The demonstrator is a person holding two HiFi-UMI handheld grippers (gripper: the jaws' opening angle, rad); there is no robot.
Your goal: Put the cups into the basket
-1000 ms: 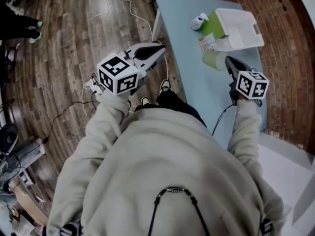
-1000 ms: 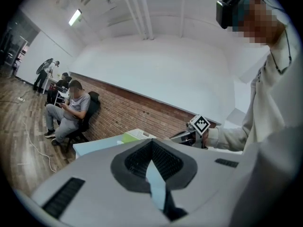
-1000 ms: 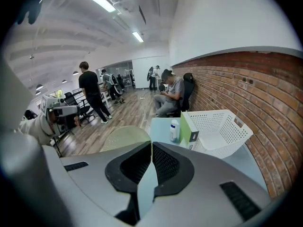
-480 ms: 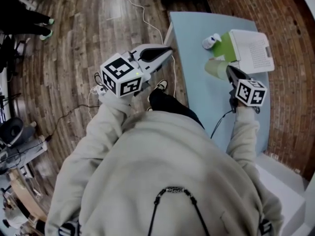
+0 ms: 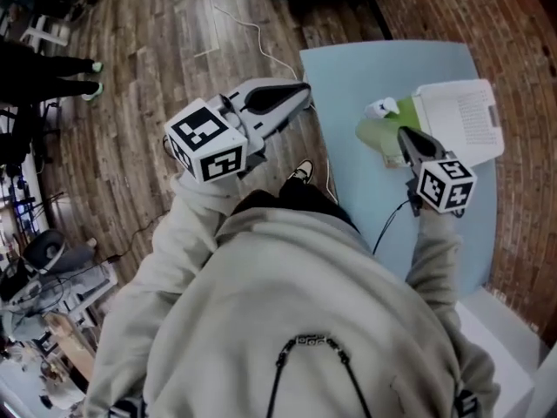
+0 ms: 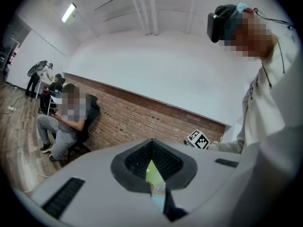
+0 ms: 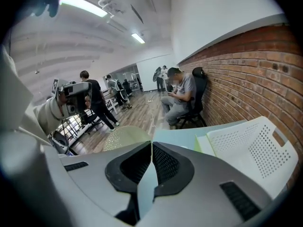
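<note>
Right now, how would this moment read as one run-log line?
left gripper: shut, empty | right gripper: shut on green cup | cup: over table, beside white basket

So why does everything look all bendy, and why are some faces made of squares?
Head view: a wide lens bows the floorboards and the blue table into curves. Left gripper view: the ceiling light glares, and the square patches were added afterwards to hide faces. Right gripper view: the brick wall bends, and the green cup looks pale.
</note>
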